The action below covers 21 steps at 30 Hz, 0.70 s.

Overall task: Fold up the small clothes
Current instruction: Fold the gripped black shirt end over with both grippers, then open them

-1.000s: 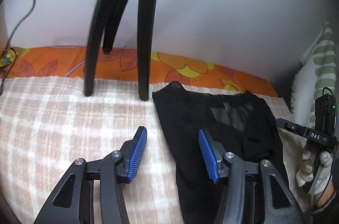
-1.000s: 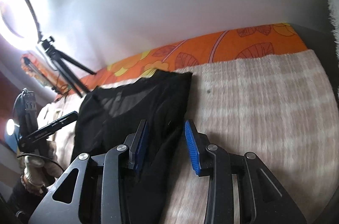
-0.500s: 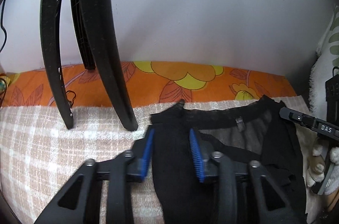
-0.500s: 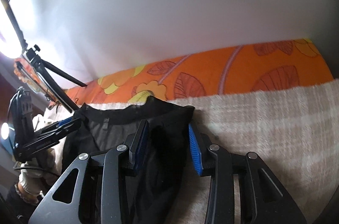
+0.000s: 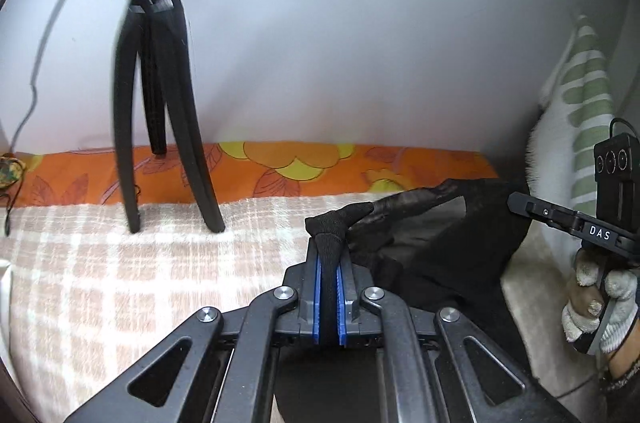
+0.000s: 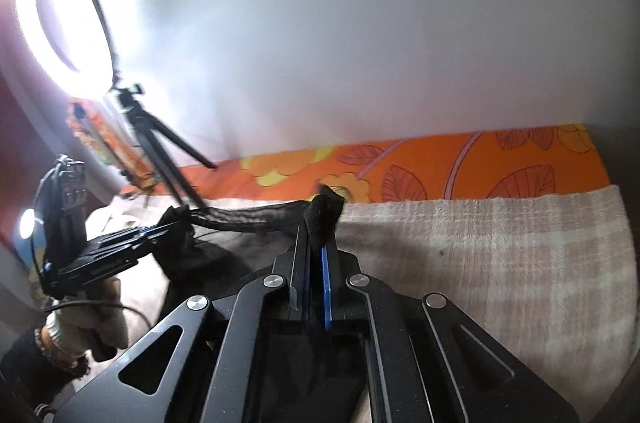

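Observation:
A small black garment (image 5: 448, 243) is lifted off the checked blanket (image 5: 120, 263), its top edge stretched between both grippers. My left gripper (image 5: 329, 255) is shut on the garment's left top corner, which bunches out past the blue pads. My right gripper (image 6: 316, 251) is shut on the right top corner (image 6: 324, 215). In the right wrist view the garment's edge (image 6: 248, 213) runs left to the left gripper (image 6: 120, 251). The right gripper also shows at the right of the left wrist view (image 5: 576, 223).
A black tripod (image 5: 160, 103) stands on the blanket near the white wall. An orange flowered sheet (image 5: 280, 171) runs along the back. A ring light (image 6: 60, 15) glows at the left. A striped pillow (image 5: 580, 103) leans at the right.
Both grippers went from open around the garment's top corners to shut on them. The garment has been lifted and pulled taut between them.

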Each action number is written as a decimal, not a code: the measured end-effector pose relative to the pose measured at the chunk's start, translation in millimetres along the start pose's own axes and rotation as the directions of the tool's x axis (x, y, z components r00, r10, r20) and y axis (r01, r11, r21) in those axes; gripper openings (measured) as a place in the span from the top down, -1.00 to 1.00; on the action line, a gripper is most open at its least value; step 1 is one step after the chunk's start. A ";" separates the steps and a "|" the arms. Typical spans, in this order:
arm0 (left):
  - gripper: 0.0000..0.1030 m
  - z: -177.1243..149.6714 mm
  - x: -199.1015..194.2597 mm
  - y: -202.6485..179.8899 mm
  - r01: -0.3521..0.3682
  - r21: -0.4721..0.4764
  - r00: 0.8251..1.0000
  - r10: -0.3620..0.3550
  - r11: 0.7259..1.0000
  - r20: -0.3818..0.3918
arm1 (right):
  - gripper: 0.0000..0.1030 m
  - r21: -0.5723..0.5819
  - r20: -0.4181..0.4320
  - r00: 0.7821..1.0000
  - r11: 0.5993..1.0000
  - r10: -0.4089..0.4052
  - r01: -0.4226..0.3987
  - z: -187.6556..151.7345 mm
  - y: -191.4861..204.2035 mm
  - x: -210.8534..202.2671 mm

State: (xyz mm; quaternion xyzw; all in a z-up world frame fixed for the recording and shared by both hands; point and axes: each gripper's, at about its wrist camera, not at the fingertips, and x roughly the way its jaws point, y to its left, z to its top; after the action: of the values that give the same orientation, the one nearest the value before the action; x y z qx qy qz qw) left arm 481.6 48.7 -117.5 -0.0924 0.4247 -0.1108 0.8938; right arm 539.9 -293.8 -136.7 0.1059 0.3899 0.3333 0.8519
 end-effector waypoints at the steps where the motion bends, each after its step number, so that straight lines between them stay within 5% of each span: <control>1: 0.96 -0.7 -5.7 -3.8 0.006 0.002 1.000 -0.006 1.000 0.005 | 0.94 -0.005 0.003 1.000 1.000 0.005 -0.005 -1.5 3.2 -6.3; 11: 0.96 -35.5 -97.8 -46.9 0.053 0.071 0.997 -0.056 0.996 0.043 | 0.94 -0.095 0.015 1.000 0.995 0.026 -0.025 -42.5 59.4 -93.8; 21: 0.95 -135.2 -164.5 -75.2 0.071 0.178 0.997 -0.068 0.982 -0.022 | 0.94 -0.165 -0.032 0.999 0.986 -0.001 -0.004 -142.5 95.4 -149.8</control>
State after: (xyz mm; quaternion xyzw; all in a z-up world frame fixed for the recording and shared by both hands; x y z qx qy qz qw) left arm 266.1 12.5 -60.6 -0.0256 0.4168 -0.1802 0.8906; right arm 317.9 -330.5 -101.7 0.0298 0.3744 0.3668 0.8511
